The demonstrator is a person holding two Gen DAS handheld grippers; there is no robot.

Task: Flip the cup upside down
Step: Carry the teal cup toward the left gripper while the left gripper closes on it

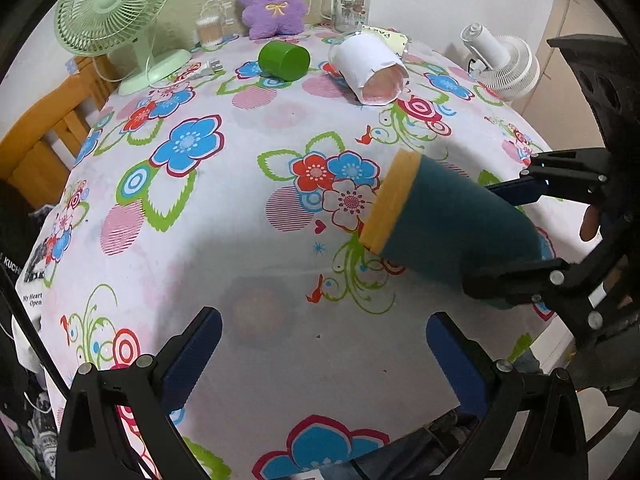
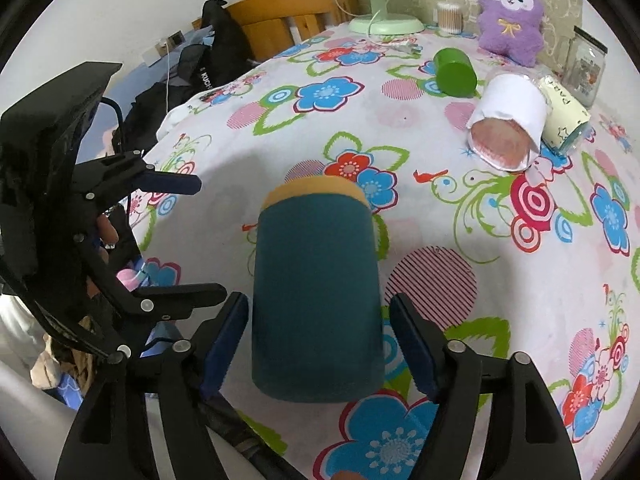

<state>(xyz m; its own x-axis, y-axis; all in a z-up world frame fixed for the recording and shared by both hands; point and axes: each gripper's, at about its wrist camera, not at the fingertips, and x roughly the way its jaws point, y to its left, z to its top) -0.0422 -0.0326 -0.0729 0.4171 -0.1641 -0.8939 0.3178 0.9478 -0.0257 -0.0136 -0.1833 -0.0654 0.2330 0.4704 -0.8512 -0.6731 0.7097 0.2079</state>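
Covering the desk (image 1: 240, 240) is a loud flowery cloth. The teal cup (image 2: 316, 300) with a yellow band lies between the right tool (image 2: 318, 344) fingers, which sit spread with gaps on both sides, not gripping. The left tool (image 1: 324, 352) is released too, holding nothing. Far ahead: green cup (image 1: 284, 60), purple plush (image 1: 270, 0), green fan (image 1: 116, 12).

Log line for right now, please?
stage: mid-flip | right tool: around teal cup, lifted, lying sideways, yellow end away | left tool: open, empty | floral table beneath
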